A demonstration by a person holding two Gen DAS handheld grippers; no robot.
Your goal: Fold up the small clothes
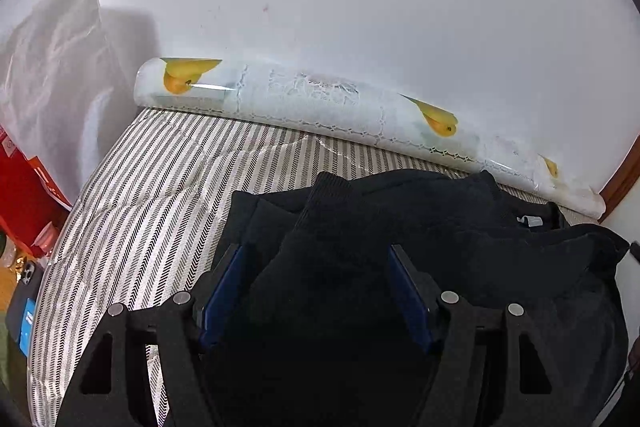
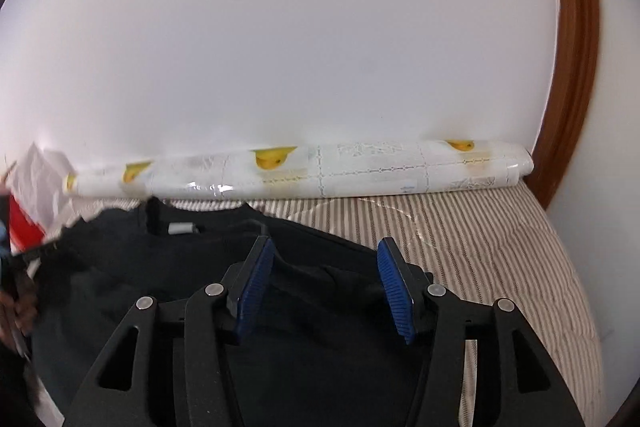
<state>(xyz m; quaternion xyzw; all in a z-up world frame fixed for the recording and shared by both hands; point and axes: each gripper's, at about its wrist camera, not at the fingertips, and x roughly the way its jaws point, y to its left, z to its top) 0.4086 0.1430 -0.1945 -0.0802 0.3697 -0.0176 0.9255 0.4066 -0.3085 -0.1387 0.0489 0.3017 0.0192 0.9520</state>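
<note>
Black garment (image 1: 400, 247): laid on the striped cloth (image 1: 160, 195), spread beneath both grippers and reaching back toward the patterned roll.
Left gripper (image 1: 318, 291): jaws are seen standing apart above the garment; dark fabric is bunched up between the blue pads (image 1: 412, 299), but whether the pads press on it cannot be told.
Right gripper (image 2: 326, 283): jaws are held apart and released, with nothing clamped; only flat garment fabric is seen below the gap between the blue ribbed pads (image 2: 394, 287).
Garment against the right gripper: its right edge runs just past the right finger, with bare striped cloth (image 2: 500, 247) beyond it.
Garment's look: black, matte, folded over in layers; a ribbed band (image 1: 324, 195) is turned up on its far left part, and a small white label (image 2: 182, 227) is shown at the neckline on its far side.
Beside the garment: to its left, off the cloth's edge, a red box (image 1: 24, 195) and a phone (image 1: 26, 291) are seen.
Behind the garment: a patterned roll (image 2: 360, 171) with yellow fruit prints is laid along the foot of the white wall (image 2: 320, 47), close to the neckline.
Beyond the roll: a crumpled clear bag (image 1: 52, 67) is propped at its left end, a brown wooden frame (image 2: 576, 67) at its right end.
</note>
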